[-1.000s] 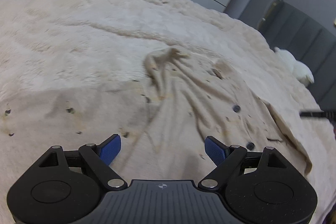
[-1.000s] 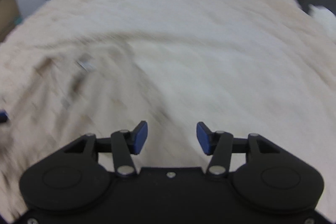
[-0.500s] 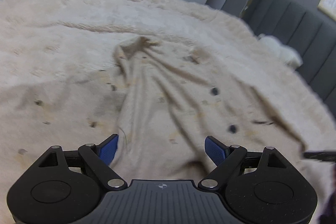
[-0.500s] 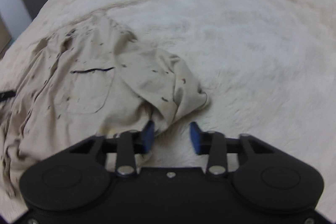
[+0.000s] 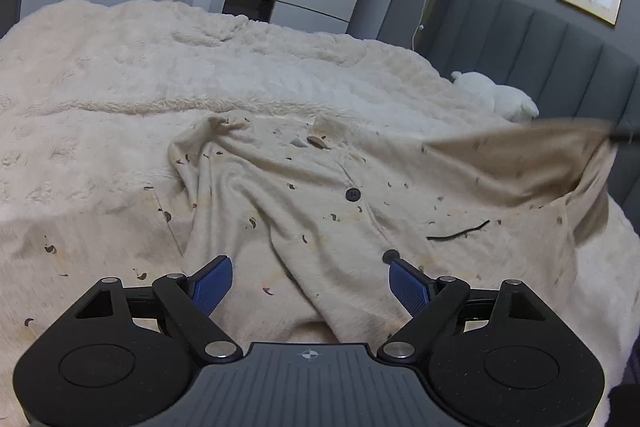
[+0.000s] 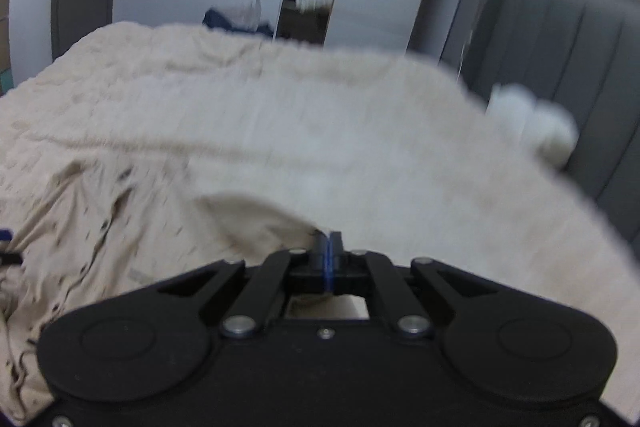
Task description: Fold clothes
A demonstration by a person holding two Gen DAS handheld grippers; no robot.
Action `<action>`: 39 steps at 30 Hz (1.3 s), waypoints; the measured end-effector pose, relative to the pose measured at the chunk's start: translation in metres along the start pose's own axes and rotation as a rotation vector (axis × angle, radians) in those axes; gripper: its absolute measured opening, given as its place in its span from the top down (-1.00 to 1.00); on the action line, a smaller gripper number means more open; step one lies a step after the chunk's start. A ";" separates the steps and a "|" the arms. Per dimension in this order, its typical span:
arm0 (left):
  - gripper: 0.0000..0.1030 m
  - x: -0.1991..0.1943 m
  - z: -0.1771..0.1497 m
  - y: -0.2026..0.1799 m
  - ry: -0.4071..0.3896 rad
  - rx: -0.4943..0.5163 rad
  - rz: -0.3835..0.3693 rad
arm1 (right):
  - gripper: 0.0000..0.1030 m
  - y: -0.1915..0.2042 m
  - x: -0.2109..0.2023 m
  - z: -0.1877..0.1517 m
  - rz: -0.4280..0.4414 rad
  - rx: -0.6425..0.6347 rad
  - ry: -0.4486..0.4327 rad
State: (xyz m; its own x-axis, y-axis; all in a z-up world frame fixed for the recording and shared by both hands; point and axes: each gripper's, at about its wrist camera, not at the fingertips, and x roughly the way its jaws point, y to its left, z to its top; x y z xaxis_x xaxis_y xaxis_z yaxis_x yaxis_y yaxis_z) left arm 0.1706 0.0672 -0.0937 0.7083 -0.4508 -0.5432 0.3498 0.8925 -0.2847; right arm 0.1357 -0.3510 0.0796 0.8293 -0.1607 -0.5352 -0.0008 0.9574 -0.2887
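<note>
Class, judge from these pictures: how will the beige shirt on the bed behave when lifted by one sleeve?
The shirt is probably floppy: it lies creased, and its raised sleeve sags away from the shut right tongs. It seems light, since one pinch lifts it. The rest will likely drag across the fluffy blanket, not rise flat.

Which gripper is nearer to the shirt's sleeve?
Right. The right gripper is shut on the sleeve, lifting it. The left gripper hangs open over the shirt's lower part, away from it.
</note>
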 end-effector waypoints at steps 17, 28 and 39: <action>-0.61 -0.002 0.000 0.003 0.003 -0.014 -0.020 | 0.23 -0.023 0.106 -0.099 -0.128 -0.027 0.275; -0.61 -0.008 -0.004 -0.021 -0.103 0.025 -0.078 | 0.10 -0.015 0.168 -0.200 -0.152 -0.147 0.269; -0.61 0.004 -0.006 -0.026 -0.114 0.037 -0.104 | 0.99 -0.131 0.118 -0.118 -0.201 0.179 -0.019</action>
State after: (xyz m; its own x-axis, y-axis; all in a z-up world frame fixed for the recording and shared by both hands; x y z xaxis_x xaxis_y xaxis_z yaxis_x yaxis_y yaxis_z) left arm 0.1602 0.0427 -0.0935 0.7313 -0.5388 -0.4182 0.4459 0.8416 -0.3047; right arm 0.1675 -0.5232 -0.0390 0.8128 -0.3494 -0.4660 0.2626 0.9340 -0.2422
